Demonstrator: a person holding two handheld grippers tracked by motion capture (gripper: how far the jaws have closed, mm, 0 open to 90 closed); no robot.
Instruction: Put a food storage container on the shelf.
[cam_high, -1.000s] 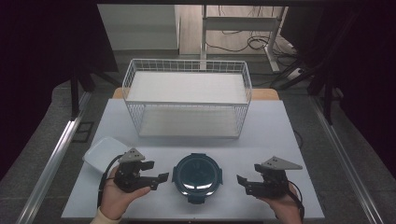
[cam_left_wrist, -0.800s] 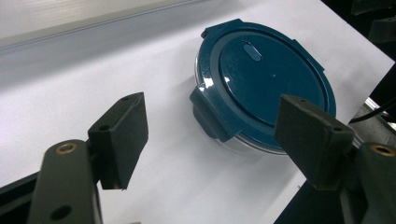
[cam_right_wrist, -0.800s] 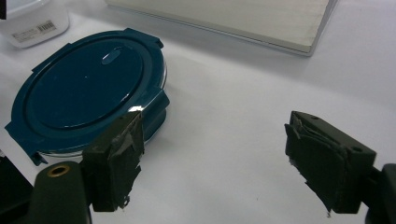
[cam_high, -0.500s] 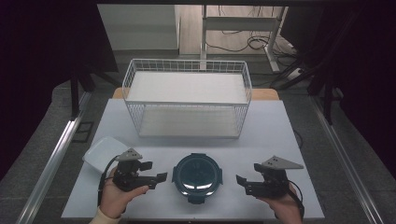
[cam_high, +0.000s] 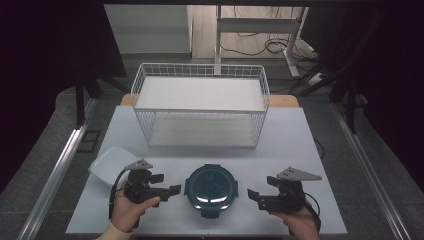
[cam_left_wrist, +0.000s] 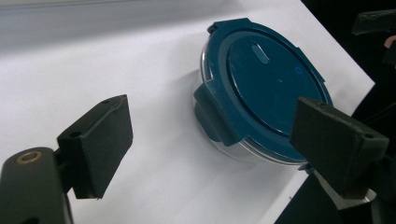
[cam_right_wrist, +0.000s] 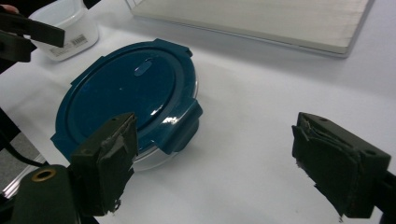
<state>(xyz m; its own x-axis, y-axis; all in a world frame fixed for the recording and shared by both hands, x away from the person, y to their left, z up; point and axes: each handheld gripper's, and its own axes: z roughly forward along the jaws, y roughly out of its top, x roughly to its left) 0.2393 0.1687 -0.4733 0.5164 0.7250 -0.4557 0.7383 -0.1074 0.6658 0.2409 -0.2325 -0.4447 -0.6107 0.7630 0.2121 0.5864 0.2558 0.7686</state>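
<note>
- Round container: clear body, likely glass or hard plastic, under a glossy dark-blue lid; four clip flaps around the rim, all folded down; small oval vent moulded into the lid top. Set on the near middle of the table, between the two grippers and touching neither.
- Same container in the left gripper view: one chunky flap facing the camera, transparent wall visible beneath the lid edge.
- Same container in the right gripper view: smooth lid with bright reflections, one flap pointing toward the jaws.
- Left gripper: black, matte, blocky body with a grey three-cornered plate on top; held in the left hand, just left of the container. Jaws wide apart, having just been opening, nothing between them; flat rectangular pads.
- Right gripper: same build, held in the right hand, to the right of the container. Jaws spread wide, likewise just been opening, only bare table between; pads rough and frayed at the edges.
- Table: flat, white, matte surface.
- Wire basket: white, rectangular, open grid walls, pale flat floor; at the far middle of the table.
- Small tub: white, translucent, rounded-rectangular; at the near left, beside the left gripper; label on its side.
</note>
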